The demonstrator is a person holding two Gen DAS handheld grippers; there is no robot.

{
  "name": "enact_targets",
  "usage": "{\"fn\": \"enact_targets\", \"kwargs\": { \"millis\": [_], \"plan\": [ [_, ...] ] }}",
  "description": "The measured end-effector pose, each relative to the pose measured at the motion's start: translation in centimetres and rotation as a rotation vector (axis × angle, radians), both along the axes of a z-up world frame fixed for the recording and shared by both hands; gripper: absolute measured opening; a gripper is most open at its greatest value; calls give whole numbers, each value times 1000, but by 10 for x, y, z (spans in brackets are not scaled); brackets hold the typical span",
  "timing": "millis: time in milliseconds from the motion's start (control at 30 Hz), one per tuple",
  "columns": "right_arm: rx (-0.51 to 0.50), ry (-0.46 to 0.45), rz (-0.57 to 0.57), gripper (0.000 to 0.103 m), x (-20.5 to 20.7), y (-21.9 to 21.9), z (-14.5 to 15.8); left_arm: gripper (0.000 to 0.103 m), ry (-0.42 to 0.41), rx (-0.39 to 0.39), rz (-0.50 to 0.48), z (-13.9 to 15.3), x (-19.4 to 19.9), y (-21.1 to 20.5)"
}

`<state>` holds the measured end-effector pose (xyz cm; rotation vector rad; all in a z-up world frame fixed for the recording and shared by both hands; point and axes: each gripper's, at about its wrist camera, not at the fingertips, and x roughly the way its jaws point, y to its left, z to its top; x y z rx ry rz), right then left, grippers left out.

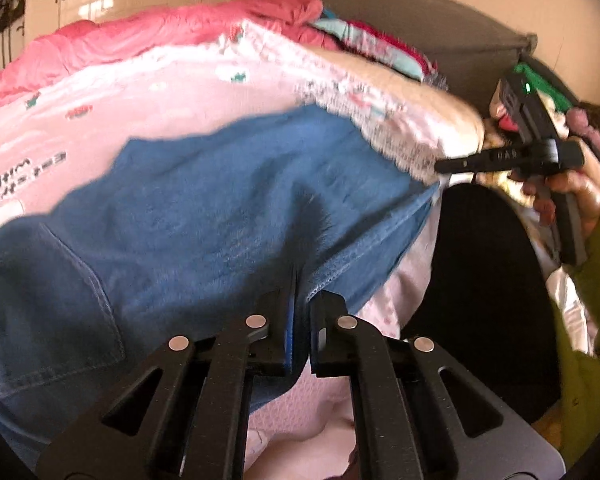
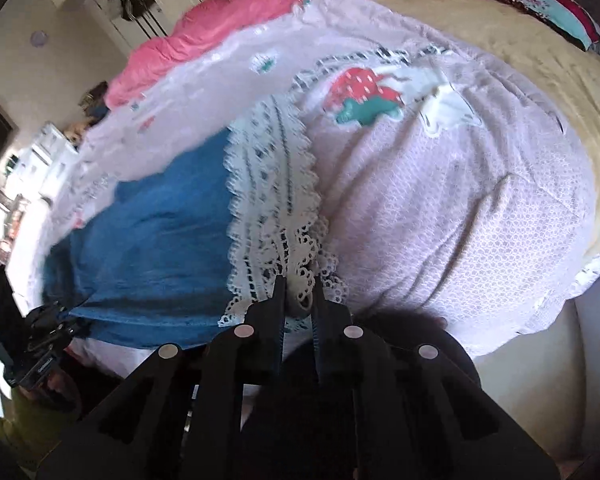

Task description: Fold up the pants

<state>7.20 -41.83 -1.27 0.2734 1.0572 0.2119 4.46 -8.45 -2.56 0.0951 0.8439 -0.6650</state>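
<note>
Both grippers are pinching soft blue denim pants [image 1: 220, 200] by their near edge on the bed.
Left gripper [image 1: 300, 320] fingers are clamping limp denim; right gripper [image 2: 298, 300] fingers, barely apart, are nipping the lace-trimmed hem [image 2: 272, 200].

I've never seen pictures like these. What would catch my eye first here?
The blue pants spread across the middle of a pink bedspread, with white lace at one end. The left tongs pinch the near denim edge, and the right tongs nip the lace. Behind lies a bright pink quilt, and a strawberry patch sits on the bedspread beyond the lace.
</note>
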Motion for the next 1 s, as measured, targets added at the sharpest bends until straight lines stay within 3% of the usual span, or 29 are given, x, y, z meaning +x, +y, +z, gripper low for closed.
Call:
{"fn": "enact_targets", "kwargs": {
  "millis": [67, 133, 167, 300, 367, 433, 567, 667, 700, 767, 900, 1000],
  "plan": [
    [-29, 24, -3, 14, 2, 1, -7, 1, 8, 8, -2, -4, 0, -1],
    [-75, 33, -22, 26, 1, 0, -8, 2, 20, 18, 7, -10, 1, 0],
    [-81, 30, -32, 27, -1, -1, -6, 2, 31, 21, 9, -13, 2, 1],
    [-177, -57, -46, 31, -14, 3, 15, 4, 34, 21, 6, -15, 1, 2],
    [-203, -135, -6, 31, -21, 16, 30, 20, 38, 11, 2, -14, 0, 2],
    [-208, -177, 66, 35, -23, 36, 38, 44, 43, -5, 2, -12, -4, 4],
    [-154, -169, 274, 36, -12, 94, 27, 44, 47, -46, 51, 0, -16, 19],
    [-151, -128, 376, 36, 4, 129, 8, 50, 25, -114, 144, 20, -27, 53],
    [-160, -78, 405, 42, 11, 137, -4, 57, 4, -121, 210, 29, -31, 72],
    [-195, -30, 411, 43, 16, 144, -23, 64, -22, -109, 338, 39, -36, 103],
    [-186, -68, 421, 50, 13, 144, -26, 74, -14, -72, 652, 43, -37, 175],
    [-169, -69, 415, 50, 12, 139, -26, 78, 36, -121, 760, 35, -27, 206]
  ]
}}
